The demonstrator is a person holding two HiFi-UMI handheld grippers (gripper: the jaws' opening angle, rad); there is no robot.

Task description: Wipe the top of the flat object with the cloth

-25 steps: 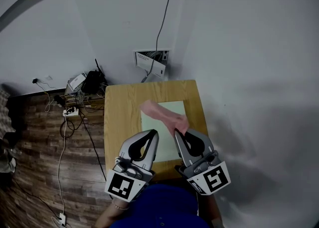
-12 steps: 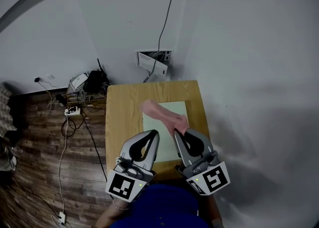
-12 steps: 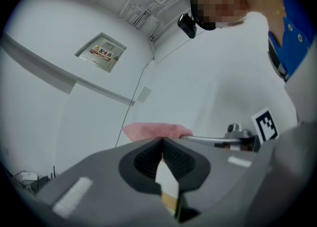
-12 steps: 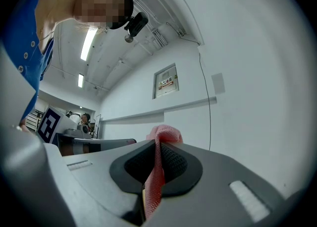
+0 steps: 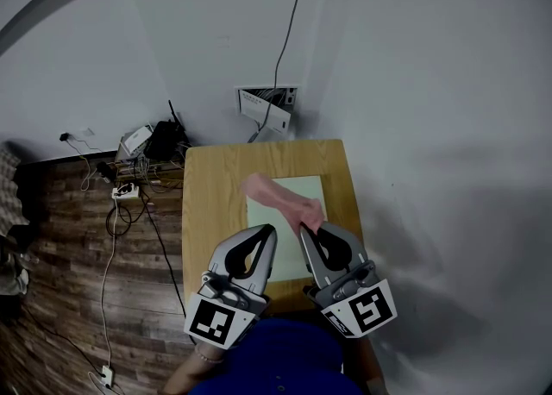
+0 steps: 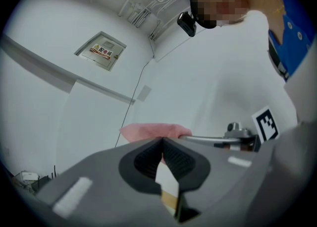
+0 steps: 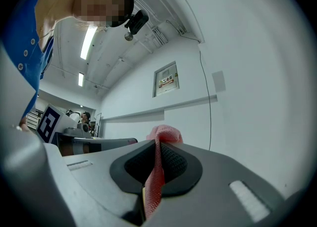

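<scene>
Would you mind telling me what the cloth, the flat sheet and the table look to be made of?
The cloth: pink knitted or mesh fabric; open weave shows in the right gripper view. The sheet: pale green, smooth and matte, perhaps plastic or card; cannot tell. The table: light wood or wood-look laminate, with grain.

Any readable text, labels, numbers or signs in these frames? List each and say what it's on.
No text can be read with confidence.
Wall panel label: printed characters above a red strip, too blurred to read.
Left cube marker: black-and-white square pattern, no words or numbers.
Right cube marker: the same kind of pattern, no text.
Cloth, flat object, table: no print visible.
</scene>
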